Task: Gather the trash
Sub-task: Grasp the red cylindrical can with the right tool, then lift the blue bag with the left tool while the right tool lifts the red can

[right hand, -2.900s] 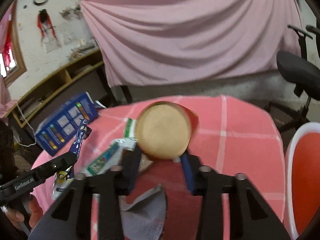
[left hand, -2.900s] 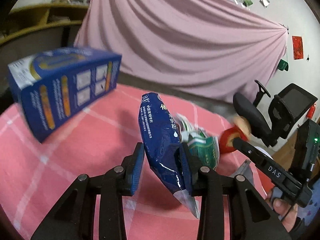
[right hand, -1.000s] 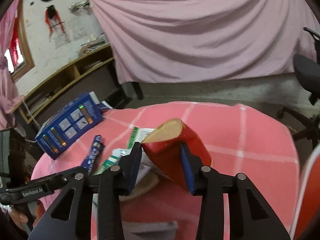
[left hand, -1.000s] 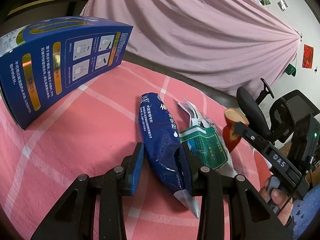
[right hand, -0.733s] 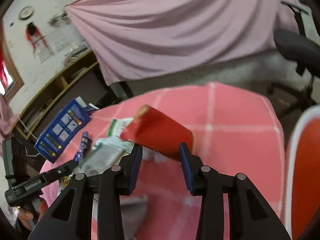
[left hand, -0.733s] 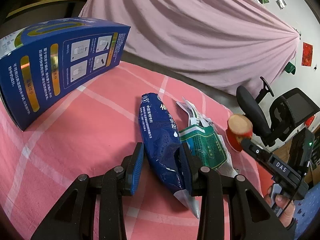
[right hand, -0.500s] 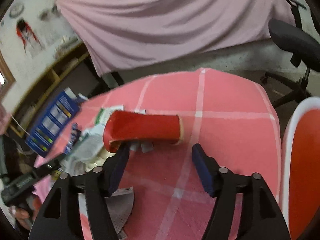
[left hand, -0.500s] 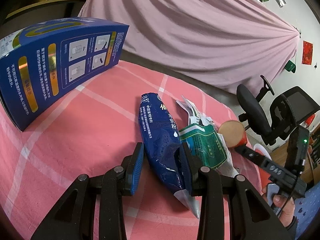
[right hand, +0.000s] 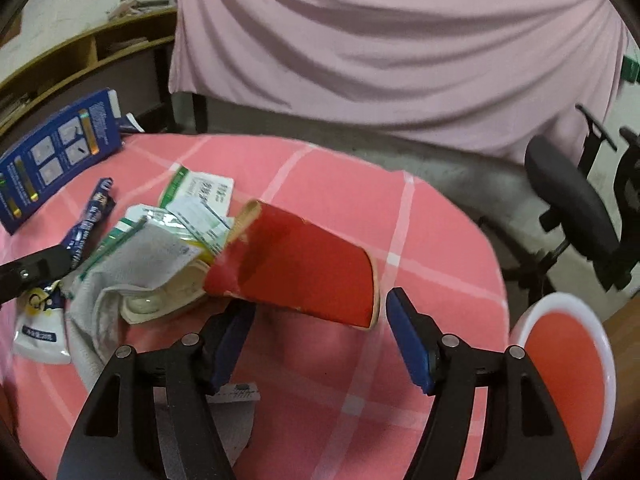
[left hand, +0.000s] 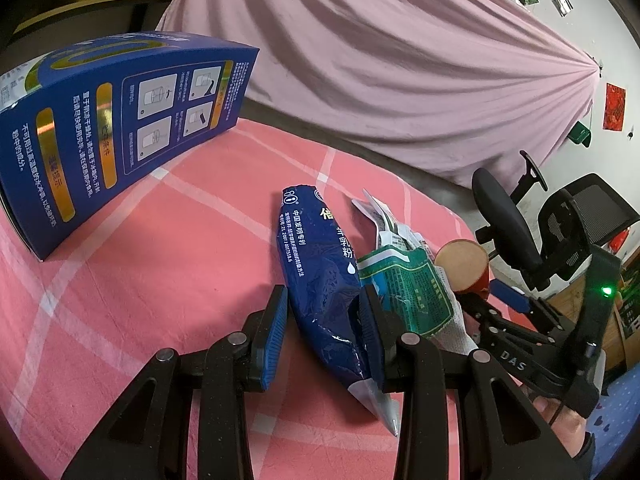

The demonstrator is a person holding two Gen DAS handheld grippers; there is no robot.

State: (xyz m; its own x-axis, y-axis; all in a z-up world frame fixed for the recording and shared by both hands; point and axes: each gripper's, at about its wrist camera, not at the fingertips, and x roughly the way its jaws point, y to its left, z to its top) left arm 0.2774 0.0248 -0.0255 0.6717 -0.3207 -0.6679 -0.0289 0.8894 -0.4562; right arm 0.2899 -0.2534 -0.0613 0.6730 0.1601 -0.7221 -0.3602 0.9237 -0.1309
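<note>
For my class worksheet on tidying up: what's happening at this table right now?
A person is gathering litter on a pink checked tablecloth. The left hand-held gripper pinches a blue foil packet. The right hand-held gripper stands open behind a red paper cup, lying on its side against green-and-white wrappers.

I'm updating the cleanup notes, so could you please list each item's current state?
Red paper cup: on its side, released.
Blue pouch: between the left gripper's pads.
Green packet: crumpled, torn open.
Blue box: upright on the table.
Right gripper: open, empty.
</note>
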